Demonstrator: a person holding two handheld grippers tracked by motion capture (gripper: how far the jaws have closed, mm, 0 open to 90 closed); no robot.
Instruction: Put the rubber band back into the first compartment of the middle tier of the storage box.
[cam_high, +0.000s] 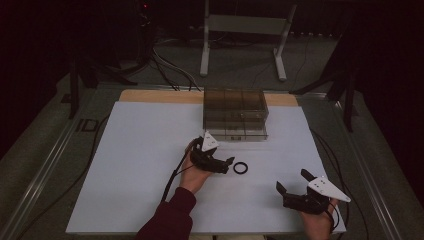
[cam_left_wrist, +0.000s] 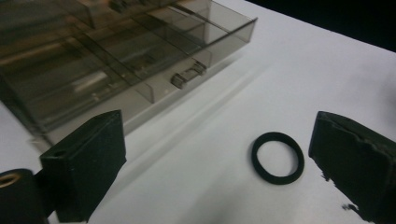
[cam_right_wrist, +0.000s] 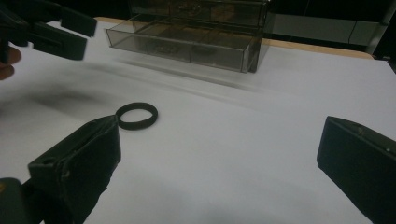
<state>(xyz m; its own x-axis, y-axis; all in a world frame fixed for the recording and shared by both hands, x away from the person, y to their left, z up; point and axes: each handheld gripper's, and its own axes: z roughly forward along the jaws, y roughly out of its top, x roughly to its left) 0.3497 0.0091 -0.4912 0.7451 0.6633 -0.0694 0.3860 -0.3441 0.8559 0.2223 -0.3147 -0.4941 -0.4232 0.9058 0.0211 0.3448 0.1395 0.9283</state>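
Note:
A black rubber ring (cam_high: 240, 168) lies flat on the white board (cam_high: 140, 165), in front of a smoky clear drawer box (cam_high: 234, 107). The box's bottom drawer (cam_high: 246, 133) is pulled out. My left gripper (cam_high: 228, 165) hovers just left of the ring, open, jaws pointing at it. In the left gripper view the ring (cam_left_wrist: 278, 157) lies ahead between the wide-spread jaws, closer to the right one. My right gripper (cam_high: 292, 180) is open and holds nothing near the board's front right. From it the ring (cam_right_wrist: 137, 115) lies ahead on the left, and the left gripper (cam_right_wrist: 77, 32) at the upper left.
The drawer (cam_right_wrist: 184, 44) has several compartments, with small dark items in some. The white board rests on a wooden top (cam_high: 150, 96). A white metal stand (cam_high: 245, 30) and cables (cam_high: 170, 70) are on the floor behind. Bare board stretches to the left.

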